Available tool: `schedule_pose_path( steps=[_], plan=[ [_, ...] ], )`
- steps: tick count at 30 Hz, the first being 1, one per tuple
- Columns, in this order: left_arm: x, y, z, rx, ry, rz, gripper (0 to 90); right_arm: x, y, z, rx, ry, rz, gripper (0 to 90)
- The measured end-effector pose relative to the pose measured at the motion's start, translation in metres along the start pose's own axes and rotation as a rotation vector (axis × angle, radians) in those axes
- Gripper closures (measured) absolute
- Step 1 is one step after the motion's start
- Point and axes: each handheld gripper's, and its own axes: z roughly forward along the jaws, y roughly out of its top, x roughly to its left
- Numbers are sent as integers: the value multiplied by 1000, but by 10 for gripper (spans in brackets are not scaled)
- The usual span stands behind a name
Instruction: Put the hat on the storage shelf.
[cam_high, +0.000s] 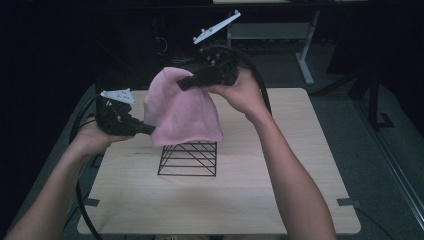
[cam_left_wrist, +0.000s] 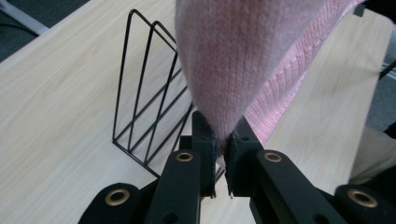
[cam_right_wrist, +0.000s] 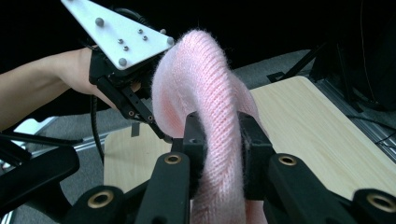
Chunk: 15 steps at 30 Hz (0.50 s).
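Two black jaws clamp a thick fold of a pink knitted hat (cam_right_wrist: 212, 107) — beyond it the left gripper (cam_right_wrist: 161, 133) meets the knit, above a wooden table (cam_right_wrist: 308, 116).

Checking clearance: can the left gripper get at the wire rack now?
Probably not: the left gripper is shut on the pink knit hat, which drapes over the wire rack; it would need to let go first.

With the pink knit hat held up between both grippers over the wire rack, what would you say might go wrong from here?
The left gripper pinches only a thin fold of the pink knit hat, so a hard pull might slip it free. The hat's lower edge hangs at the top of the black wire rack, where the knit may snag. The light rack might also tip if the right gripper, clamped on the thick band, drags the hat sideways.
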Motion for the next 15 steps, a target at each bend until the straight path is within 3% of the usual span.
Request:
schedule_pose_path(
  steps=[8, 15],
  plan=[
    [-1, 7, 16, 11, 24, 26, 837, -11, -18, -7, -25, -6, 36, 759],
    [1, 8, 28, 13, 33, 22, 837, -17, -32, -12, -36, -9, 51, 760]
  ],
)
